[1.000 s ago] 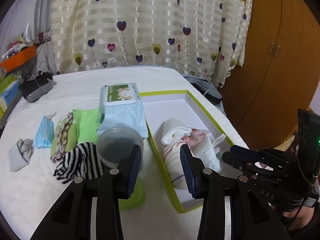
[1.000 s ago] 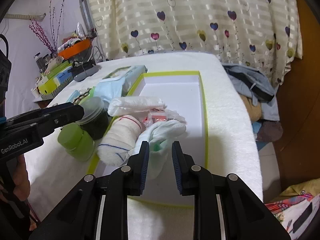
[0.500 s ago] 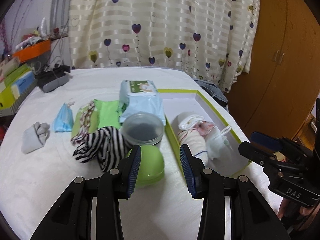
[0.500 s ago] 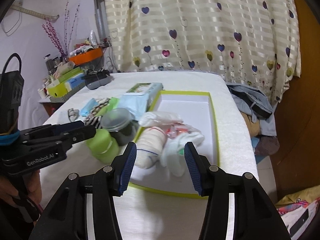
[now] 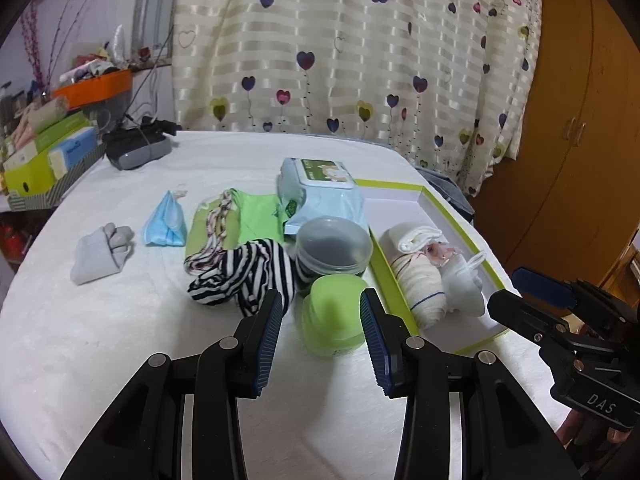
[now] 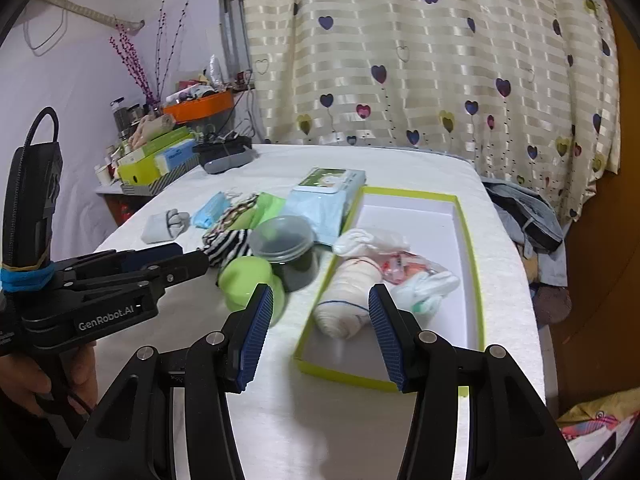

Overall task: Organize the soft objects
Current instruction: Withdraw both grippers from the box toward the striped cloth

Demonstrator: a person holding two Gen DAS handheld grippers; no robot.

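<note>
A white box with a lime rim [image 5: 392, 185] [image 6: 340, 372] lies at the table's right. Inside it are a rolled striped towel [image 5: 420, 284] [image 6: 348, 300], a white cloth [image 5: 416, 236] and a pale mint sock [image 5: 464, 288] [image 6: 424, 286]. Left of the box lie a black-and-white striped cloth [image 5: 248, 272], a green cloth [image 5: 256, 216], a blue mask [image 5: 166, 224] and a grey sock [image 5: 100, 252]. My left gripper [image 5: 322, 336] [image 6: 176, 264] stands open and empty, just short of a green lid [image 5: 334, 320]. My right gripper [image 6: 322, 320] [image 5: 532, 304] is open and empty before the box's near end.
A pack of wipes [image 5: 320, 192] and a clear jar with dark contents [image 5: 332, 248] sit beside the box. A black device [image 5: 136, 148] and stacked boxes [image 5: 44, 156] are at the far left. A curtain hangs behind, a wooden wardrobe stands right.
The right gripper's jaws went from nearly shut at the mint sock to wide open, leaving the sock in the box. Both grippers drew back from the box; the left view swung leftward.
</note>
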